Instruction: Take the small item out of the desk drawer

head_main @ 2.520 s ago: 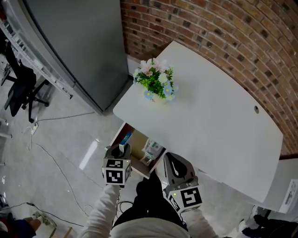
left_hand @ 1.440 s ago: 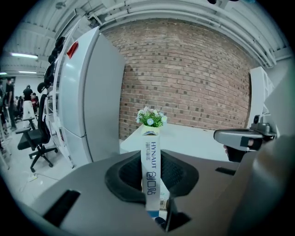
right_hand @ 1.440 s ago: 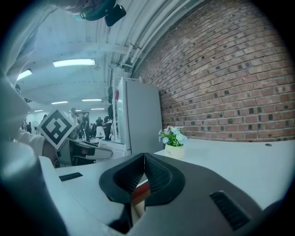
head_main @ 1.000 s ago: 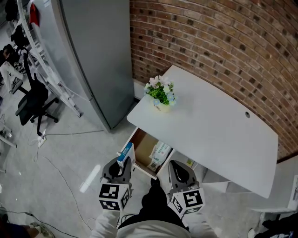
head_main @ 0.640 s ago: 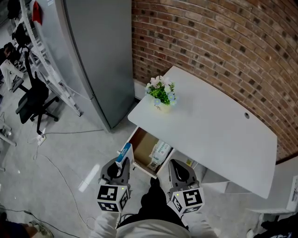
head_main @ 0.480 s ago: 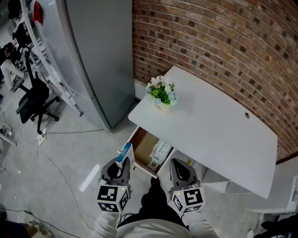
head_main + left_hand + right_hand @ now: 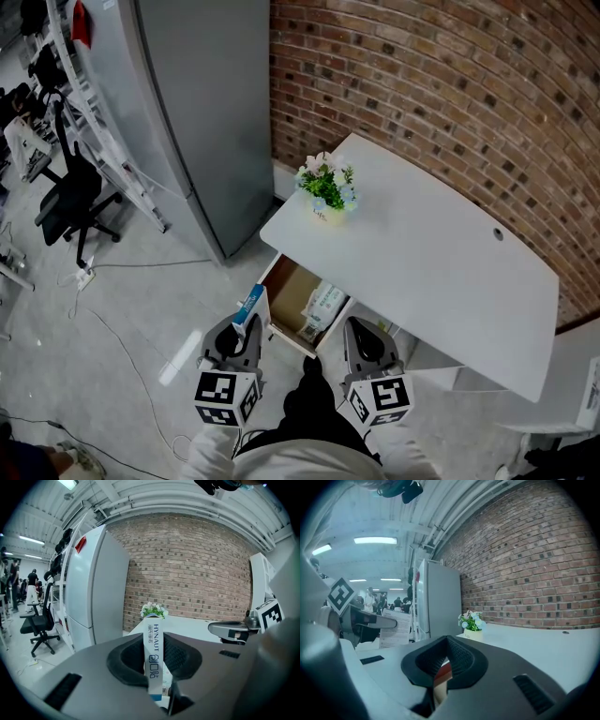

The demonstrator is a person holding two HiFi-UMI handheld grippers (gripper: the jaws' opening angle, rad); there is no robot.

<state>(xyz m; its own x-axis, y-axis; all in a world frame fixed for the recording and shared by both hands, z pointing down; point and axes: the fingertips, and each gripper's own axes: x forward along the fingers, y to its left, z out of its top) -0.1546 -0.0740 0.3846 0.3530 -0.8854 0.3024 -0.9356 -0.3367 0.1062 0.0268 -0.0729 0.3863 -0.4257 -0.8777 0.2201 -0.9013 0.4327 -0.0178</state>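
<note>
In the left gripper view, the left gripper is seen partly closed on a thin white and blue box. The box is pinched by its flat sides between the two dark pads, and it stands upright, with its top end well above the jaws. In the head view, this box is found at the tip of the left gripper, outside the drawer and just beside its left edge.

The drawer is pulled open under the desk. It lies ahead of both grippers and lower than them, between the lines along which they point. A pale packet is seen inside it, nearer to the right gripper.

In the right gripper view, the jaws of the right gripper are brought almost together, only a narrow slit is left, and nothing is held by them. A flower pot is set on the desk, far ahead of the left gripper.
</note>
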